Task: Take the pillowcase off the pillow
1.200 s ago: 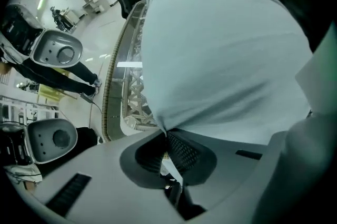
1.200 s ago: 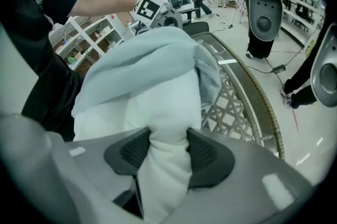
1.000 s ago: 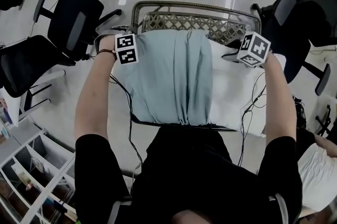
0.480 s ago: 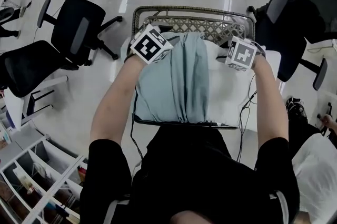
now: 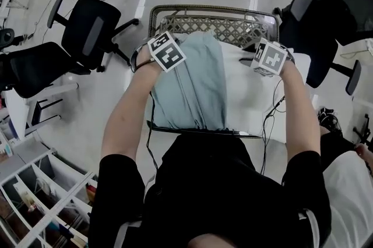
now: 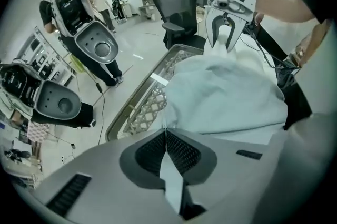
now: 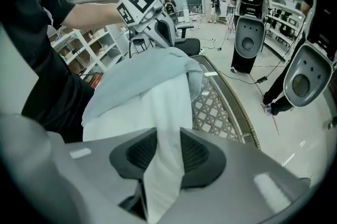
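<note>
Pale blue fabric pillowcase (image 5: 192, 89), seen covering the left part of a white rectangular pillow (image 5: 250, 95) laid on a lattice-woven wicker seat (image 5: 210, 24).
Left gripper (image 6: 166, 133) is clamped tight on a thin pillowcase fold; right gripper (image 7: 167, 136) is closing, with white pillow cloth pinched between its jaws.

Left gripper (image 6: 166, 136) has hopped in from the pillow (image 5: 252, 95) edge, let go and re-pinched the pillowcase (image 5: 189, 87); cover's bunched further left, more white showing; right gripper (image 7: 164, 139) edges inward, fingers (image 7: 196, 152) closing on pillow
</note>
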